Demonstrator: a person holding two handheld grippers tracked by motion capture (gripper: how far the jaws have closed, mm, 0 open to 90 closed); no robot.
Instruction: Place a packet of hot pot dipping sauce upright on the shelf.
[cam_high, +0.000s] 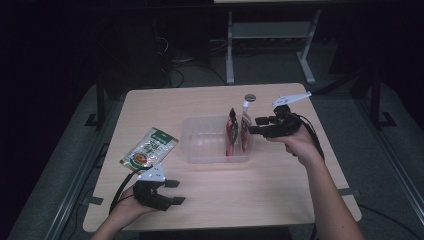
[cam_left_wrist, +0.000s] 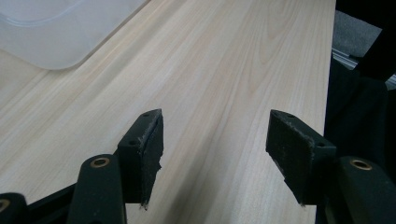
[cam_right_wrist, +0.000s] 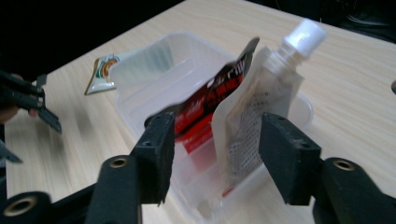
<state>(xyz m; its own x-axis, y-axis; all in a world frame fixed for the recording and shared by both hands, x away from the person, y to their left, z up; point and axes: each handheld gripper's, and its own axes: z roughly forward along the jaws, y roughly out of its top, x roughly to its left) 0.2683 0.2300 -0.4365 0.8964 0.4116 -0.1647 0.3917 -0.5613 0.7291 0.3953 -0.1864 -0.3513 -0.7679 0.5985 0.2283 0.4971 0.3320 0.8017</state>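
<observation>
High view: we see our right gripper (cam_high: 255, 125), jaws wide and empty, just right of the white-capped spout pouch (cam_high: 245, 131) standing upright in the clear plastic bin (cam_high: 200, 150), while our left gripper (cam_high: 176, 192), also wide open, rests far nearer us.

Clear tub (cam_left_wrist: 56, 32): getting cut off by the top and left edges of the left gripper view.
Small round thing (cam_high: 250, 97): lying too small to tell.
Spouted pouch (cam_right_wrist: 254, 126) print: staying unreadable.
Red packet (cam_right_wrist: 205, 112): hiding partly behind the pouch.
</observation>
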